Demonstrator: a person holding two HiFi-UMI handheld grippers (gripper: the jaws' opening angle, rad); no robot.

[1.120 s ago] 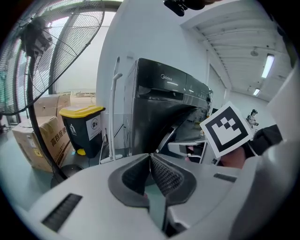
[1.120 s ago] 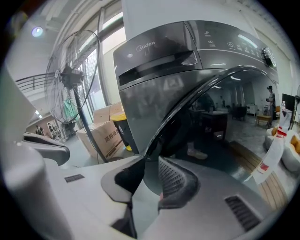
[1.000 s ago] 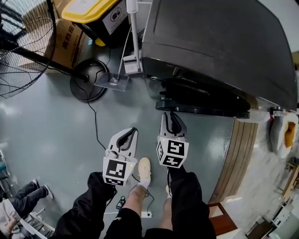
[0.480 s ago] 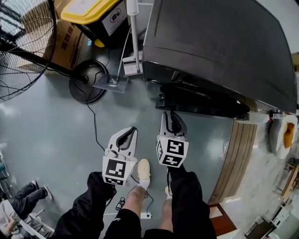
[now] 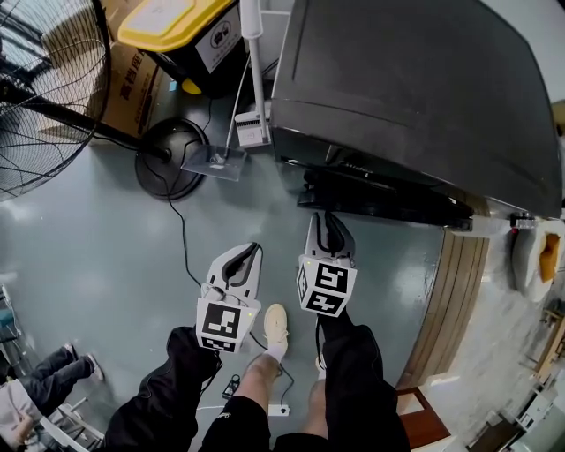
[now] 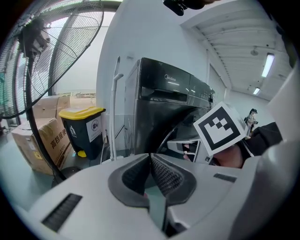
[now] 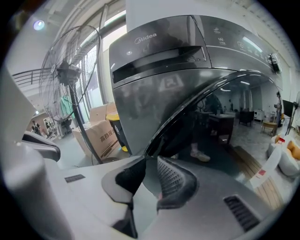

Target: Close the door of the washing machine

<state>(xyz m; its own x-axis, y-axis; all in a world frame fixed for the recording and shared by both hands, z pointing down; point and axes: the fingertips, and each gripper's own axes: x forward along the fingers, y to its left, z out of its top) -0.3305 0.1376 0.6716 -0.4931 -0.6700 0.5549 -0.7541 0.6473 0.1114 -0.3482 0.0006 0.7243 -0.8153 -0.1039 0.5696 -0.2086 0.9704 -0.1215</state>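
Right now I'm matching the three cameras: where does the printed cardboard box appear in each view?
Head view: cardboard box upper left, beside the yellow-lidded bin.
Left gripper view: lower left, left of that bin.
Right gripper view: left of centre, on the floor.
Shared landmark: the dark washing machine to its right.

Bright, even indoor light; pale sheen on the grey floor (image 5: 88, 265); a ceiling strip lamp (image 6: 268, 64) glows overexposed; the glossy washing machine door (image 7: 220, 117) mirrors the room; strong fisheye bending and dark vignetted corners in both gripper views.
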